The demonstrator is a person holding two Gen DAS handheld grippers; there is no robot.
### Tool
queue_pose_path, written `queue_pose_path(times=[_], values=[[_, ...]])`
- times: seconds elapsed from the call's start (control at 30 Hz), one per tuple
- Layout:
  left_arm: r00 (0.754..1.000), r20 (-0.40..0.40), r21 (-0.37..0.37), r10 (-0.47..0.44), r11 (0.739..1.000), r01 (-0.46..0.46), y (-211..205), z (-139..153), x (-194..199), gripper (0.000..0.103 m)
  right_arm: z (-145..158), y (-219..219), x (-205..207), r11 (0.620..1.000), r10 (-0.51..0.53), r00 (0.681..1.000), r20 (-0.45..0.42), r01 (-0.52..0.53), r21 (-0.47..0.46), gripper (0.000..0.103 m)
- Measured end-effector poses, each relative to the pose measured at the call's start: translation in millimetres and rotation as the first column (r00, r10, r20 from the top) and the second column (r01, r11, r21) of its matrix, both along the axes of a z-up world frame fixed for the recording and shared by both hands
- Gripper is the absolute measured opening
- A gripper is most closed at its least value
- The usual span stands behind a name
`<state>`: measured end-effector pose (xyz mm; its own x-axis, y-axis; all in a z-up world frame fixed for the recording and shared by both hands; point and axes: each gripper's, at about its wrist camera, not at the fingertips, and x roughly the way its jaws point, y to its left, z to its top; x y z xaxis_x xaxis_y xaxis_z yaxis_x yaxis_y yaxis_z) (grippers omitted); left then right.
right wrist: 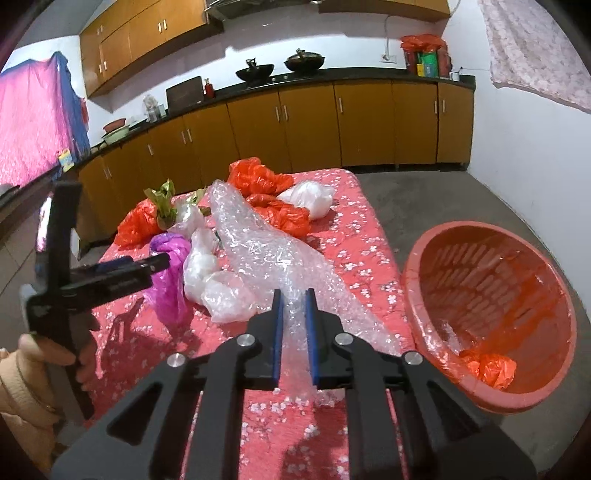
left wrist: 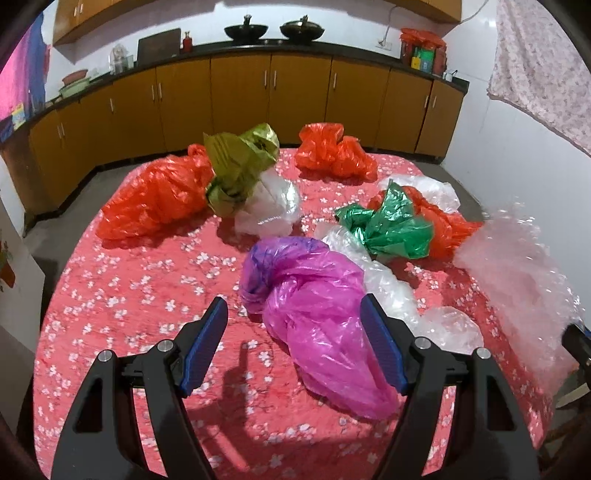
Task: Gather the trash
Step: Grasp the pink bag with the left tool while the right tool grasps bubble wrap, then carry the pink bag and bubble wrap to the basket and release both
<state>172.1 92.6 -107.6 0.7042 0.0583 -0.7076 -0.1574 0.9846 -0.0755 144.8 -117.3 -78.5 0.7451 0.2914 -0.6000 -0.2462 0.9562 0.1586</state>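
Two grippers, left gripper [left wrist: 293,317] jaws wide over magenta bag [left wrist: 317,314], right gripper [right wrist: 294,299] clamping bubble wrap [right wrist: 266,251], no legible writing.

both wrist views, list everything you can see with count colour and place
orange-red plastic bags: at least three on the table, far left, far middle, right; another scrap in the basket
olive-gold foil bag: one, far left, against an orange-red bag
green foil bag: one, right of centre
magenta-purple plastic bag: one, near centre
clear or white plastic bags: several, mid table
clear bubble wrap sheet: one, held over the table's right side
red slotted plastic basket: one, tilted, right of the table
red floral tablecloth: one, covers the table
black woks: two, far counter
left gripper: open, around the magenta-purple bag
right gripper: shut on the bubble wrap
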Motion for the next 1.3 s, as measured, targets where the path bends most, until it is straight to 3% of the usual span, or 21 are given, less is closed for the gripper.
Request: queue_pose_path(times=[0.1,0.3,0.53,0.67,1.07,1.3], values=[[1.000,0.006,-0.028,0.006,1.000,-0.006,-3,2,4,0.074,-1,-5,0,1.000,-0.013,1.000,-0.006,0.013,0.004,0.012],[0.999,-0.032,-0.007,0.020,1.000,-0.020,-8,-8,21,0.073,-1,-8,0,1.000,-0.028,1.000,-0.003,0.028,0.005,0.012],[0.999,-0.034,-0.011,0.021,1.000,-0.021,-4,-13,15,0.054,0,-16,2,0.998,-0.056,0.998,0.003,0.056,0.008,0.012],[1.000,-0.015,-0.006,0.016,1.000,-0.016,-1,-10,2,0.049,3,-21,2,0.998,-0.068,0.998,0.007,0.068,0.015,0.012],[0.996,0.085,-0.003,-0.001,1.000,0.002,15,28,-46,0.048,10,-30,-4,0.995,-0.093,0.995,0.029,0.092,0.035,0.012],[0.984,0.157,-0.020,-0.083,0.996,0.087,-9,59,-53,0.048,22,-41,-11,0.992,-0.123,0.991,0.052,0.121,0.041,0.012]])
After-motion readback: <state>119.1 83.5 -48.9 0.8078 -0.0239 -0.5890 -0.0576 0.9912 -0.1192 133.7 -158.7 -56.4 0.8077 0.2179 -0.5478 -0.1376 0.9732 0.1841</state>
